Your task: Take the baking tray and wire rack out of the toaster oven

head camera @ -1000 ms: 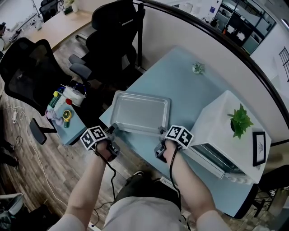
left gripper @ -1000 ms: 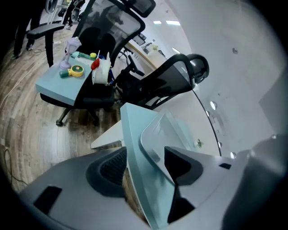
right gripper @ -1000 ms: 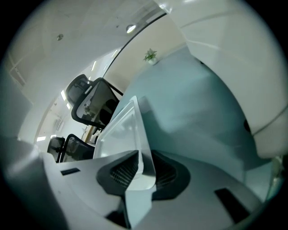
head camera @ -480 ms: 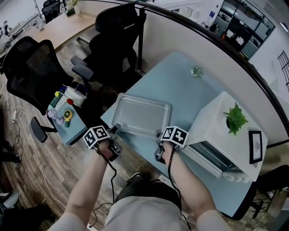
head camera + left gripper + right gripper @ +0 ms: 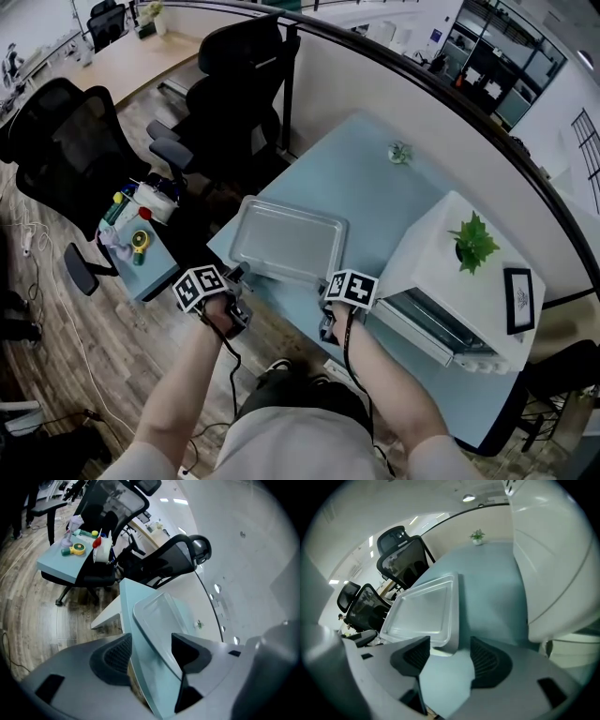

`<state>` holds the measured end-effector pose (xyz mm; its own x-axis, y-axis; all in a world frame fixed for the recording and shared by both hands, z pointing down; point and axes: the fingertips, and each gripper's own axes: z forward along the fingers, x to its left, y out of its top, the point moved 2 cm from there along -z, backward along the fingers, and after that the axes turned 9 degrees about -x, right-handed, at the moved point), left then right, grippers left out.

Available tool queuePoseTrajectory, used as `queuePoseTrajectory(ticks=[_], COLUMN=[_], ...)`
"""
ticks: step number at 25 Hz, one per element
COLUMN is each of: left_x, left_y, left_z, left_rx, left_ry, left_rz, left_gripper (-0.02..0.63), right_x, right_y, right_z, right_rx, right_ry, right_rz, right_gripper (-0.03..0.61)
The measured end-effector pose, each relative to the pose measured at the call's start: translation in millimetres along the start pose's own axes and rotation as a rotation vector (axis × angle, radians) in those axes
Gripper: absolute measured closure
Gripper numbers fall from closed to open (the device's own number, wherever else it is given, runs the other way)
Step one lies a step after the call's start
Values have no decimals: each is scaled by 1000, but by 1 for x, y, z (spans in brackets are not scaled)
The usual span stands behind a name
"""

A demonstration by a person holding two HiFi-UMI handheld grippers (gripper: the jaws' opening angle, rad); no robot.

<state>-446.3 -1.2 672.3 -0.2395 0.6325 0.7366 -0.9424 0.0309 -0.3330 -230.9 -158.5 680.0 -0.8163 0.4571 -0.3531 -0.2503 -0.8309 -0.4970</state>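
**Tray lying on the table, left of the oven**

The baking tray (image 5: 284,242) is lying flat on the table (image 5: 375,187), near its front-left corner, with its near rim running close along the table's front edge. The toaster oven (image 5: 422,255) is standing to the tray's right, apart from it, towards the table's right end. A potted plant (image 5: 472,241) and a picture frame (image 5: 517,300) are resting on top of the oven, the frame to the plant's right. A smaller plant (image 5: 399,152) is standing at the table's far edge, just before the partition (image 5: 375,84). Left of the table, a side table (image 5: 155,269) is carrying small items. One office chair (image 5: 70,141) is standing behind it, and a second chair (image 5: 234,84) is standing beyond the table's far-left end.
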Motion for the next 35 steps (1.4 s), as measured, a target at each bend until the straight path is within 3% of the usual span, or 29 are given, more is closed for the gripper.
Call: queuePoseTrajectory(ticks=[4,9,12,23,26,35], left_x=[-22,-63,-92,-186,-208,-268], left_y=[-7,-26,-43,-120,-143,-207], left_z=[-20,-47,-62,-96,-100,-126], left_rx=[8,29,59,226,270,415], left_ry=[-34,-106,-152,-370,-424,-559], left_rz=[29,49,66,179,192,207], left_gripper=[347,347,347,348,348,348], right_x=[2,9,0,-68,-86,-141], right_y=[-2,-2,0,-2,-5,-22], right_z=[-31,-86,-120,-237,-266,-343], right_rx=[-31,-123,-192,-412,-471,-688], right_ry=[55,232,277,325,333,297], right_rz=[45,278,343,588,684,816], right_gripper=[301,302,295,287,287,290])
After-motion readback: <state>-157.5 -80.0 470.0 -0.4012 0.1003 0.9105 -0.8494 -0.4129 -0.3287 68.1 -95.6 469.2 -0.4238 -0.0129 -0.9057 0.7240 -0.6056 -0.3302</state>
